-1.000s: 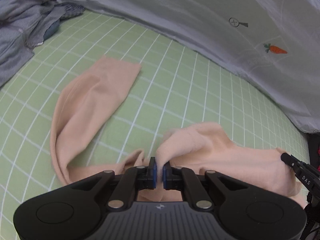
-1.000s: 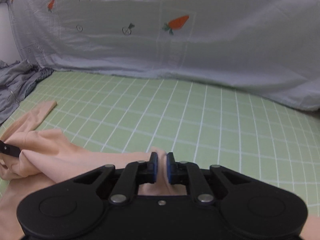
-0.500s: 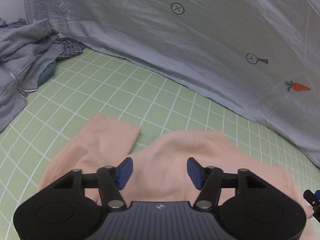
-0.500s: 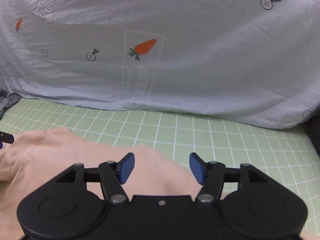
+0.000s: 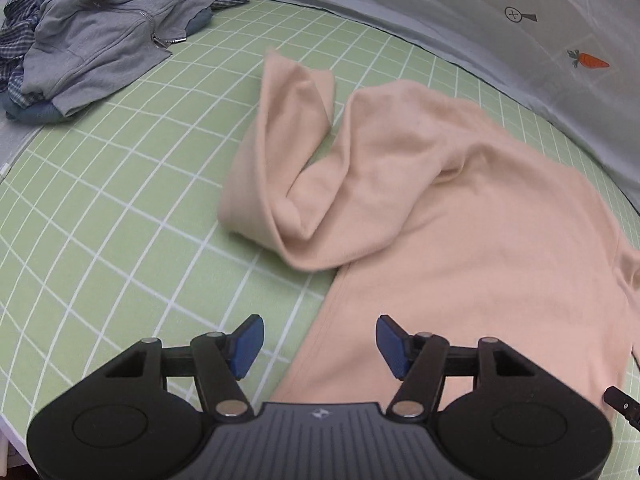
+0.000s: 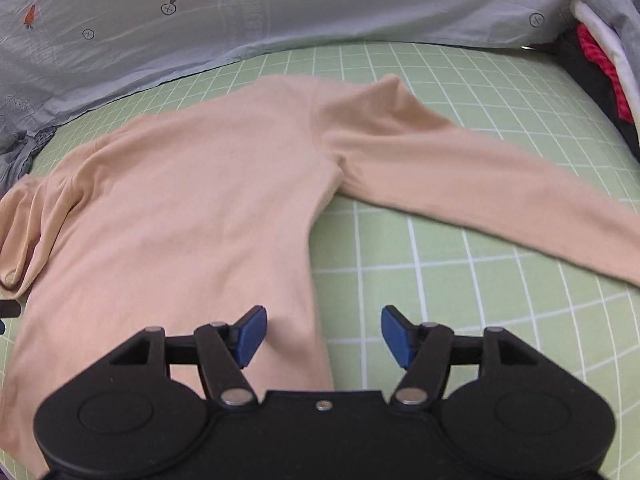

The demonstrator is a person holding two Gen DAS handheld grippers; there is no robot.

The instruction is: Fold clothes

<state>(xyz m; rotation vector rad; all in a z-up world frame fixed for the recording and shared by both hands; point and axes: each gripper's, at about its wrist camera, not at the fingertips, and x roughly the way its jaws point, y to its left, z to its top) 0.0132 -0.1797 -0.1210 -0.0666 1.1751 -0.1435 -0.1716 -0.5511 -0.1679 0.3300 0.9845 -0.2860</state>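
A peach long-sleeved top (image 5: 472,216) lies spread on the green checked mat (image 5: 120,216). Its left sleeve (image 5: 280,152) is crumpled and doubled over beside the body. In the right wrist view the top (image 6: 192,200) lies flat and its other sleeve (image 6: 480,176) stretches out to the right. My left gripper (image 5: 319,346) is open and empty above the top's lower left hem. My right gripper (image 6: 323,336) is open and empty above the lower right hem.
A heap of grey clothes with a zip hoodie (image 5: 100,28) lies at the far left of the mat. A grey printed sheet (image 6: 280,4) hangs along the back. Dark and red clothes (image 6: 600,64) sit at the far right.
Both grippers were shut on the top one second ago, then opened and let it go. The top now lies spread flat, and both grippers have drawn back toward its hem.
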